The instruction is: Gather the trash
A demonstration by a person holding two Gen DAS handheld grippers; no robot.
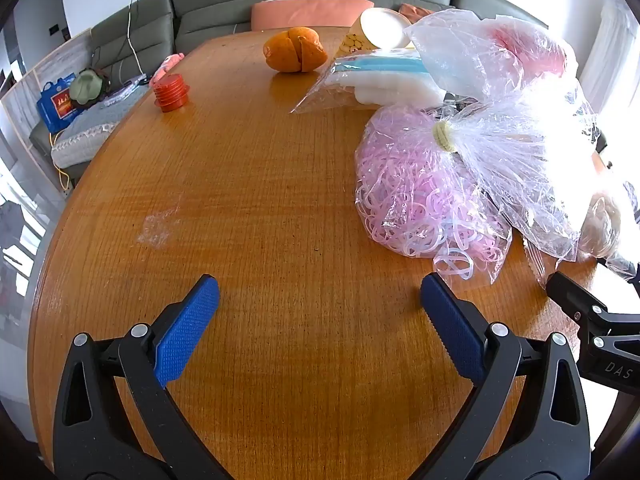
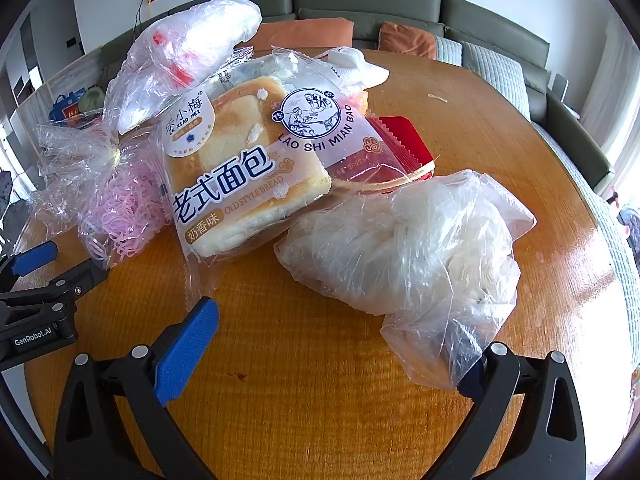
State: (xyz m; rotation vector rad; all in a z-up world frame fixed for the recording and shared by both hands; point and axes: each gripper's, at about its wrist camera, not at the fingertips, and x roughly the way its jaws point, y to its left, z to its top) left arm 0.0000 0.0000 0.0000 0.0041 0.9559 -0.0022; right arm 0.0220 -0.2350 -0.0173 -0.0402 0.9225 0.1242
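Basically nothing collected yet: both jaws stand wide with nothing between them, left hand-held gripper (image 1: 320, 292) over bare tabletop (image 1: 260, 200), right hand-held gripper (image 2: 340, 336) just short of the crumpled clear bag (image 2: 408, 248). Bread packet (image 2: 244, 168), pink-strip bag (image 1: 416, 196), orange peel (image 1: 295, 49) and red cap (image 1: 171, 92) all lie uncollected; no bin visible.

Both views bright daylight, sharp in centre. Left wrist view: strong glare blows out plastic bags (image 1: 532, 128) at right edge. Right wrist view: window sheen on table (image 2: 560, 240) at right. Heavy fisheye bending w/ dark corners; soft shadows only.
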